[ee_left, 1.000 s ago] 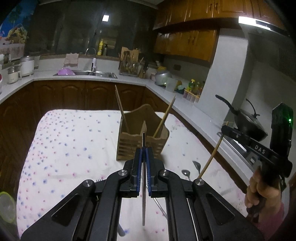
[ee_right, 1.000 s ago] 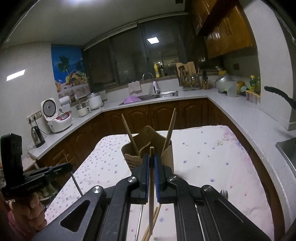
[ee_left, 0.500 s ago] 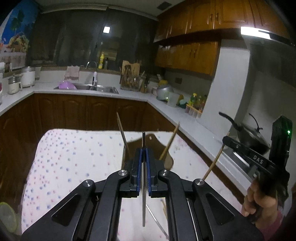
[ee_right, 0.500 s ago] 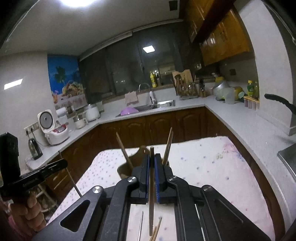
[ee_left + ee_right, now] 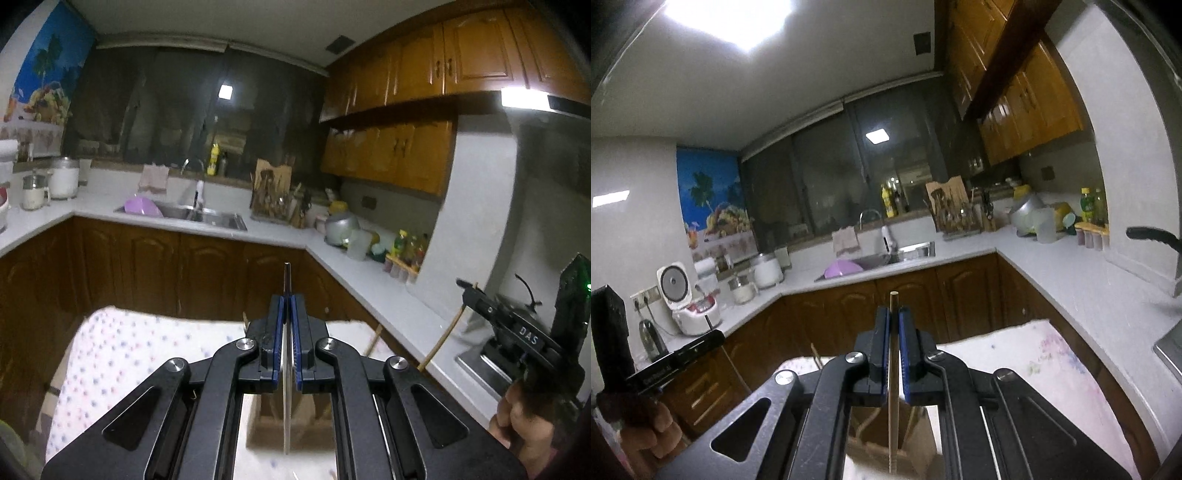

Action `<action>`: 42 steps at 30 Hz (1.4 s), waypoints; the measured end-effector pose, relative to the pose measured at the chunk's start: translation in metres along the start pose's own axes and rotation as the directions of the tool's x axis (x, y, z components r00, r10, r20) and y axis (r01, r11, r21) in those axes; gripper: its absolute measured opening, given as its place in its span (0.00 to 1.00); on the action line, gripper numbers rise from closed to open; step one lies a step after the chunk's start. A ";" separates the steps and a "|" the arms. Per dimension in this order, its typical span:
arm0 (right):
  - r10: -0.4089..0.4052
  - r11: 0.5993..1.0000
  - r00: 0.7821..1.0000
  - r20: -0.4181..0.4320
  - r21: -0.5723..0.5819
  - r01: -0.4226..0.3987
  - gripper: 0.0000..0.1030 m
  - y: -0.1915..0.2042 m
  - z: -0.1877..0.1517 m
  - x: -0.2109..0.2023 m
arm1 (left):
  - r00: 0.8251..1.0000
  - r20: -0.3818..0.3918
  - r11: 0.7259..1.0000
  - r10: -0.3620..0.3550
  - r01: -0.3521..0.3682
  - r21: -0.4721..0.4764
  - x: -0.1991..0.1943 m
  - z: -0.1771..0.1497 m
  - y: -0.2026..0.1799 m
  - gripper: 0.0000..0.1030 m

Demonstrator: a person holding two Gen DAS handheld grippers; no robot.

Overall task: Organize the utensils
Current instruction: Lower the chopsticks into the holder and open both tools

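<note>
My left gripper [image 5: 287, 306] is shut on a thin metal chopstick [image 5: 286, 406] held upright, its lower end hanging above the wooden utensil holder [image 5: 288, 424] seen blurred between the gripper arms. My right gripper [image 5: 894, 319] is shut on a wooden chopstick [image 5: 893, 413], also upright over the holder [image 5: 886, 450]. The right gripper with its chopstick also shows in the left wrist view [image 5: 476, 295]. The left gripper shows in the right wrist view [image 5: 713, 338]. Chopsticks standing in the holder poke out beside the gripper arms.
The holder stands on a table with a dotted white cloth [image 5: 122, 354]. Dark wooden cabinets and a white counter [image 5: 369, 277] run behind, with a sink [image 5: 199, 216], a utensil rack [image 5: 273, 199], pots and bottles. A wok handle [image 5: 1152, 236] sticks out on the right.
Both grippers have risen and tilted upward with their chopsticks; the holder and cloth have slid down towards the bottom of both views.
</note>
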State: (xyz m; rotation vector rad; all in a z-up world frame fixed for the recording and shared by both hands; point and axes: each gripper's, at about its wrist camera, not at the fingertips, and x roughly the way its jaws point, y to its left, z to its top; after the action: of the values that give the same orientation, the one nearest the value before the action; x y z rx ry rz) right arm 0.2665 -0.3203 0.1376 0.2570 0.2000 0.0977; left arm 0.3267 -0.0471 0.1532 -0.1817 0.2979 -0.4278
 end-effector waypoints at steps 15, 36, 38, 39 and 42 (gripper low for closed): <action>-0.032 0.999 0.999 -0.017 -0.007 0.032 0.05 -0.013 -0.026 0.063 | 0.996 -0.004 0.995 0.084 -0.084 -0.057 0.077 -0.026 0.020 0.04; -0.032 0.999 0.992 -0.124 0.034 0.036 0.05 -0.040 -0.067 0.075 | 0.980 -0.170 0.993 0.108 -0.113 -0.024 0.117 -0.081 0.023 0.06; -0.033 0.999 0.991 -0.128 0.033 0.038 0.05 -0.039 -0.065 0.074 | 0.979 -0.171 0.993 0.114 -0.118 -0.012 0.118 -0.081 0.022 0.06; -0.034 0.999 0.991 -0.128 0.033 0.039 0.05 -0.039 -0.065 0.075 | 0.978 -0.171 0.993 0.117 -0.120 -0.007 0.118 -0.081 0.022 0.06; -0.035 0.999 0.991 -0.131 0.029 0.039 0.06 -0.040 -0.064 0.077 | 0.977 -0.177 0.993 0.116 -0.119 -0.007 0.119 -0.080 0.023 0.06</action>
State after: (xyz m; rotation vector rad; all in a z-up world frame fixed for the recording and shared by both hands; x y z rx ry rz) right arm 0.3309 -0.3337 0.0529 0.2785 0.3359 0.0750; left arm 0.4131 -0.0869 0.0430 -0.1426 0.4839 -0.3247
